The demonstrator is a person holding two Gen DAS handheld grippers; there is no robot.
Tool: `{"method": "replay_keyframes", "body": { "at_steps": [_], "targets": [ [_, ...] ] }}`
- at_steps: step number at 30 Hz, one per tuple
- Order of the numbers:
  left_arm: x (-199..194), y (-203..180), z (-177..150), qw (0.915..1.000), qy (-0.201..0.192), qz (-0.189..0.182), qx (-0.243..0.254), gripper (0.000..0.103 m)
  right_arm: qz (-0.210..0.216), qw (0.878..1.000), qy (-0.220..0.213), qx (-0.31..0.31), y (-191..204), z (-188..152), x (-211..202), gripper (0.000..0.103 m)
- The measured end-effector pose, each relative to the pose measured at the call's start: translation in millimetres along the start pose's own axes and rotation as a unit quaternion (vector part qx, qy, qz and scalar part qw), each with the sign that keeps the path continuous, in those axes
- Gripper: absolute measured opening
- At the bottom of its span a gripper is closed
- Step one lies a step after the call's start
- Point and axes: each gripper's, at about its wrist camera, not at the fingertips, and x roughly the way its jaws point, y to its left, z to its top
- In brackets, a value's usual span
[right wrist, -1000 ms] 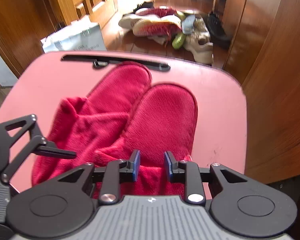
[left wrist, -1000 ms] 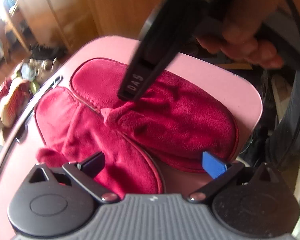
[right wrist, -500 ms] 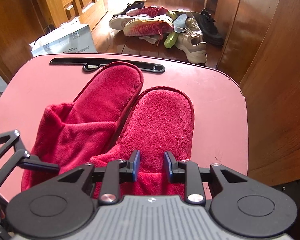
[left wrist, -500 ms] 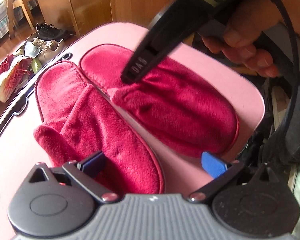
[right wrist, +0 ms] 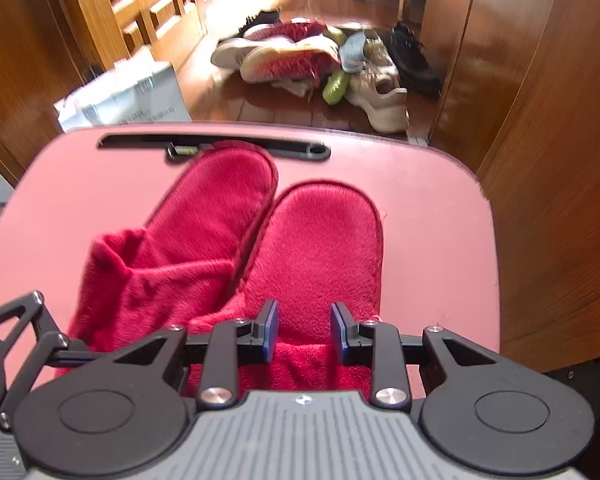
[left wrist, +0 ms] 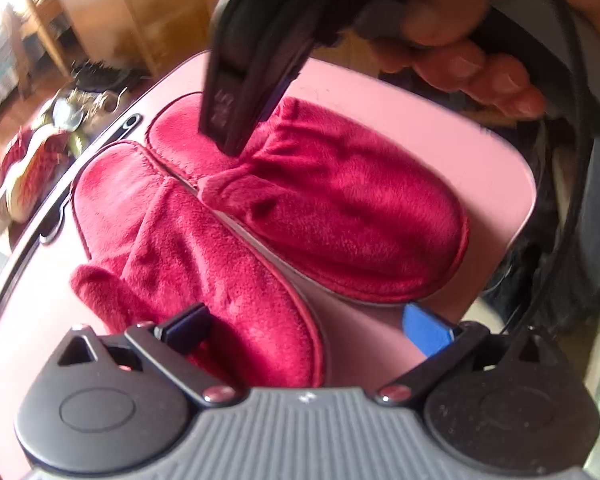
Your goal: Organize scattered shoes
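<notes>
Our right gripper (right wrist: 304,331) hangs over the right red slipper's (right wrist: 320,248) upper, jaws narrowly parted and gripping nothing, while our left gripper (left wrist: 306,322) gapes wide over the left slipper (left wrist: 204,264). Both slippers lie side by side on the pink tabletop (right wrist: 432,208), toes nearest us. If we lift carelessly, plush could snag a pad and drag the pair askew.

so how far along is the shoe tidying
Done: the two red slippers lie side by side as a pair on the pink table.

In hand: the right gripper sits low over one slipper's upper, fingers narrowly apart with plush between them; a grip isn't clear. The left gripper is open over the other.

Left: the pile of sneakers on the wooden floor remains jumbled.
</notes>
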Motion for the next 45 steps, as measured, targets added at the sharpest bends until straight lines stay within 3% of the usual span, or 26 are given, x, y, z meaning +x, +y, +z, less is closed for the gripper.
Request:
{"method": "replay_keyframes", "body": {
  "at_steps": [3, 6, 9, 13, 16, 31, 45],
  "targets": [
    [-13, -7, 7, 0.9989, -0.037, -0.008, -0.029, 0.103, -0.003, 1.000, -0.017, -0.003, -6, 2, -13, 0.031],
    [-11, -16, 12, 0.9946, -0.057, 0.023, -0.084, 0.103, -0.012, 1.000, -0.023, -0.009, -12, 4, -20, 0.033],
    [-4, -28, 13, 0.9875, -0.055, 0.059, -0.135, 0.103, -0.011, 1.000, -0.011, -0.017, -12, 4, -15, 0.033],
    [11, -28, 17, 0.9843, -0.044, 0.088, -0.146, 0.103, -0.025, 0.999, 0.009, -0.035, -10, 2, -2, 0.033],
    [23, -16, 15, 0.9843, -0.033, 0.077, -0.156, 0.103, -0.027, 0.999, 0.024, -0.039, -11, -1, 8, 0.033],
    [14, -4, -1, 0.9855, -0.016, 0.059, -0.158, 0.103, -0.049, 0.996, 0.031, -0.061, 0, -15, 18, 0.033],
    [13, 23, -5, 0.9951, 0.044, 0.028, -0.083, 0.103, -0.051, 0.995, 0.058, -0.067, 20, -27, 8, 0.035]
  ]
}}
